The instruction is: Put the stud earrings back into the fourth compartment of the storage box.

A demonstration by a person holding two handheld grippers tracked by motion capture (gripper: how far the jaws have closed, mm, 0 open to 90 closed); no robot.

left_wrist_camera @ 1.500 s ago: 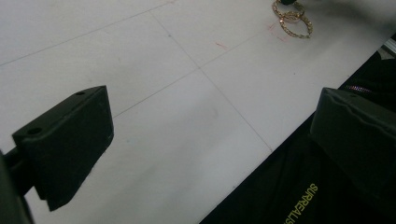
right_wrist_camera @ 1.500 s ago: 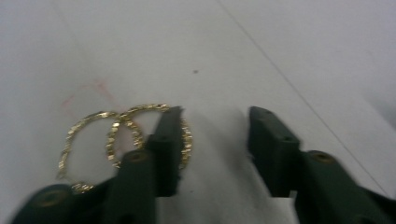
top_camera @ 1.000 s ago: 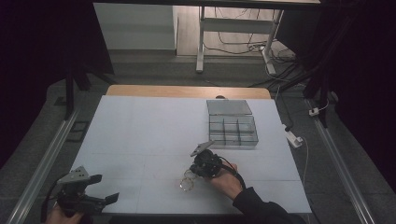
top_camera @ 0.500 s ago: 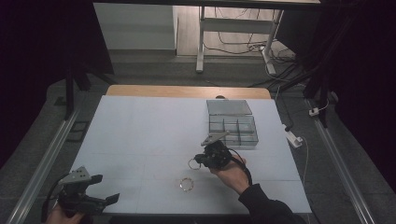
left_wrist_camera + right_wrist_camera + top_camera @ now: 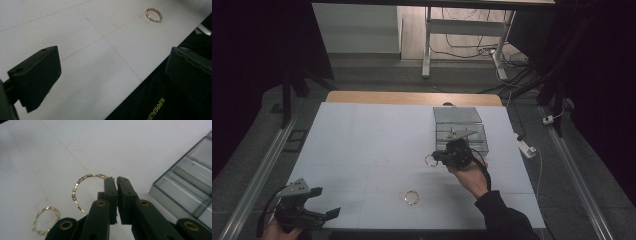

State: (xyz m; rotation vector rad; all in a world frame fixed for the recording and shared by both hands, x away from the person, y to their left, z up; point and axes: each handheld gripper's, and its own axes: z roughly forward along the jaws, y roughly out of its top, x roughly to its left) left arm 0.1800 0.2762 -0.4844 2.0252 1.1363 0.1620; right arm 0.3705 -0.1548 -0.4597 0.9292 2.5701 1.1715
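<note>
Gold bracelet (image 5: pixel 82 192) partly hidden behind pinching right gripper (image 5: pixel 116 179); left gripper (image 5: pixel 112 75) gapes wide, empty.

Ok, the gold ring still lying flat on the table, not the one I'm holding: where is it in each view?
High view: the loose ring lies on the white table, near its front edge.
Left gripper view: upper right, beside a faint red mark.
Right gripper view: lower left.
Shared landmark: the held ring pinched in the right hand-held gripper.
</note>
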